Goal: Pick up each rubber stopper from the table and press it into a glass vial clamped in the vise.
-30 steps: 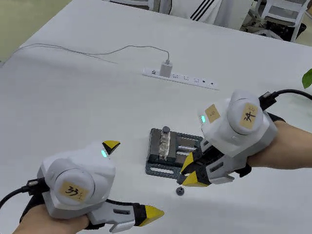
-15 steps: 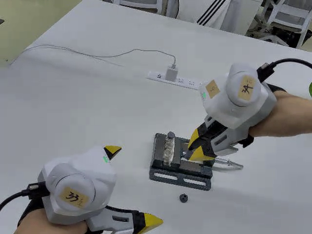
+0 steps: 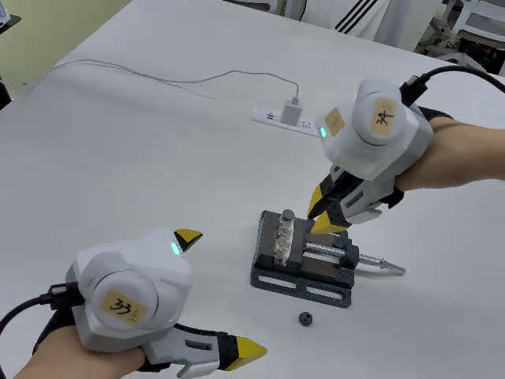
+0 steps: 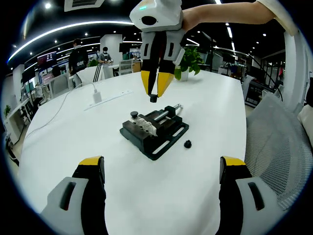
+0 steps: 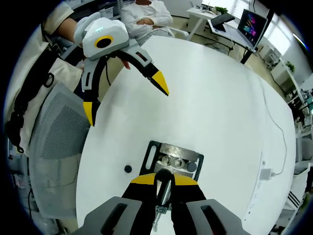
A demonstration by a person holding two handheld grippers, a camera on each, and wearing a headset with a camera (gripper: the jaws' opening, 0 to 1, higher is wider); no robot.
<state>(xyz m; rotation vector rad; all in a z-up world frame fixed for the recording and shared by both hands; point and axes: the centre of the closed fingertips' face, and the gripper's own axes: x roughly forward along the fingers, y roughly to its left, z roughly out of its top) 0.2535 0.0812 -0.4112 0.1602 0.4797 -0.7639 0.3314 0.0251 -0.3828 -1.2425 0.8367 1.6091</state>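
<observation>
The held stopper point(image 4: 153, 98) is pinched between the tips of the right tool point(image 3: 322, 216), poised in the air just above the vise point(image 3: 304, 272), over its screw side and not yet over the glass. The row of glass vials point(image 3: 282, 237) stands upright between the vise's plates, its long axis running along them. The vial at the end of the row farthest from the person already wears a seated stopper point(image 3: 289, 214). In the right gripper view the open vial mouths point(image 5: 172, 160) lie just ahead of the closed tips, so the press looks to need a short carry forward over the vise, then a push straight down. A loose stopper point(image 3: 306, 319) lies on the white tabletop point(image 3: 118, 142) near the vise's base, on the person's side. The left tool point(image 3: 218, 292) hovers well clear of the vise on that same side, its jaws spread wide, holding and touching nothing. It appears the nearer of the two to the loose stopper. Beyond the vise, a power strip point(image 3: 296, 121) lies with its cable.
</observation>
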